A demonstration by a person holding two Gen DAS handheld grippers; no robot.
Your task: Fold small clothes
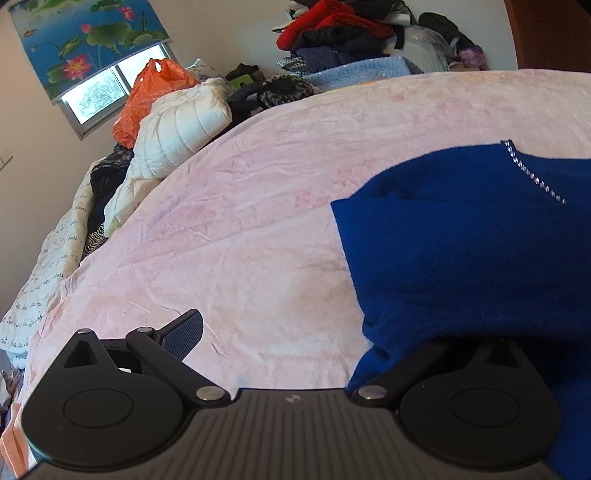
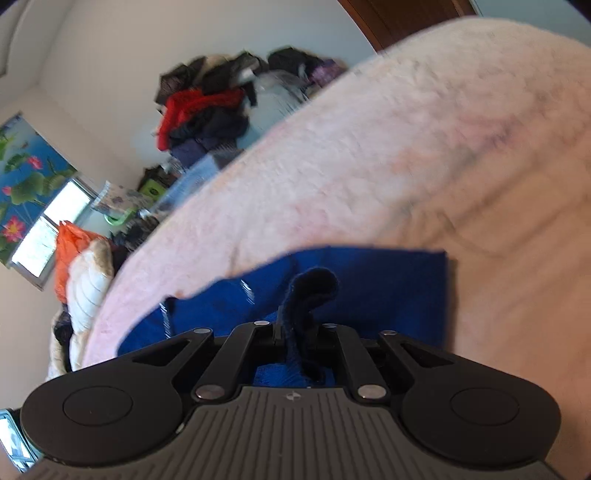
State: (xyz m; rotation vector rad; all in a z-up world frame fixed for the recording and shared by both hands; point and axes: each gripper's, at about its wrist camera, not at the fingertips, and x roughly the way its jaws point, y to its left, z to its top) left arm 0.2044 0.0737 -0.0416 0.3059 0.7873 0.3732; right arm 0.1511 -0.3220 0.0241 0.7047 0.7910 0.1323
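Note:
A royal blue fleece garment (image 1: pixel 461 236) with a line of small rhinestones lies on the pink bed cover (image 1: pixel 258 206). My left gripper (image 1: pixel 295 332) is open wide at the garment's left edge; its left finger (image 1: pixel 183 334) shows, the right finger is hidden under blue cloth. In the right wrist view the garment (image 2: pixel 369 288) lies on the pink cover (image 2: pixel 369 166). My right gripper (image 2: pixel 295 332) is shut on a fold of the blue garment, which sticks up between the fingers.
A white puffer jacket (image 1: pixel 177 133) and an orange plastic bag (image 1: pixel 147 96) lie at the bed's far left. A pile of red and dark clothes (image 1: pixel 340 33) sits at the far end. A window with a lotus blind (image 1: pixel 85 44) is on the left wall.

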